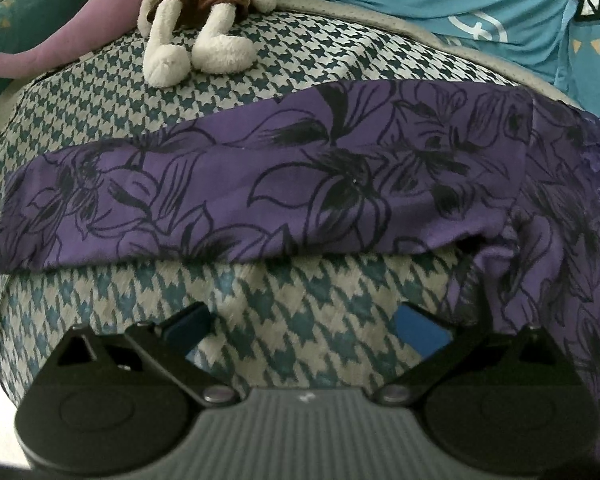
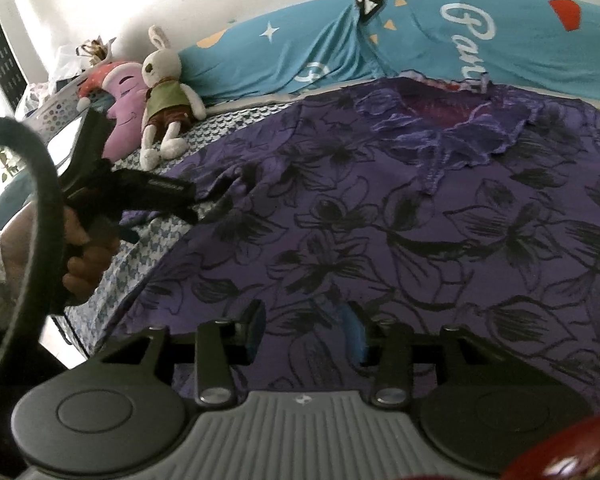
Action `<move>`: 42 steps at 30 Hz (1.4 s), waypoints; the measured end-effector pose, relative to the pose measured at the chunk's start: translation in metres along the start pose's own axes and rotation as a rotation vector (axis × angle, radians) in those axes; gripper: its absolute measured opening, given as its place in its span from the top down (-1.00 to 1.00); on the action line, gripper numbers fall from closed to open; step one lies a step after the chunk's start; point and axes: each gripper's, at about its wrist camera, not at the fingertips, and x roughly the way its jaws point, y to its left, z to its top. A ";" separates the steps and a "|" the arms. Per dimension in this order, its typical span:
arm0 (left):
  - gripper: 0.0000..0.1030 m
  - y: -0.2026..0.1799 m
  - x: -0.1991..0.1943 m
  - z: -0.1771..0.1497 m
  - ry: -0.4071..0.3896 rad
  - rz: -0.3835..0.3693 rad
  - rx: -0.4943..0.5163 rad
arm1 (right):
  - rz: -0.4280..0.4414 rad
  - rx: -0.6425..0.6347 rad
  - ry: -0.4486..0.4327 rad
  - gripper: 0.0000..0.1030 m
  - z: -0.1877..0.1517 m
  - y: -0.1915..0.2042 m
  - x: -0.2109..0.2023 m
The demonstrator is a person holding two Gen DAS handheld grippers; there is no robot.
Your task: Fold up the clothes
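garment: one purple floral top [image 2: 380, 208] lies spread on the bed [image 1: 292, 320], its neckline toward the far edge beside the blue bedding [image 2: 300, 52].
sleeve: one sleeve [image 1: 240, 188] stretches flat across the houndstooth cover toward the left edge, just ahead of the left gripper.
left gripper [image 1: 304, 322]: jaws wide apart, empty, over bare cover near the bed's near edge; the garment body lies just beside its right finger.
right gripper [image 2: 304, 332]: jaws partly apart, nothing between them, low over the garment's lower part; contact cannot be told.
hand [image 2: 86, 256]: grips the left gripper's handle at the left edge.
toys: two, a plush rabbit [image 2: 164, 92] and a purple plush [image 2: 124, 112], at the far left corner.
container: a perforated basket [image 2: 56, 116] past the toys, contents unclear.
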 end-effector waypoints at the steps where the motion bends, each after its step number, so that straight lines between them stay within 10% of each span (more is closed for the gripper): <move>1: -1.00 0.000 -0.002 -0.002 -0.001 -0.002 -0.001 | -0.005 0.005 -0.003 0.16 0.000 -0.002 -0.002; 23: -1.00 -0.045 -0.037 -0.032 -0.121 -0.142 0.112 | -0.161 0.095 -0.092 0.15 0.004 -0.054 -0.037; 42: -1.00 -0.099 -0.063 -0.048 -0.187 -0.265 0.277 | -0.567 0.409 -0.225 0.15 -0.007 -0.197 -0.138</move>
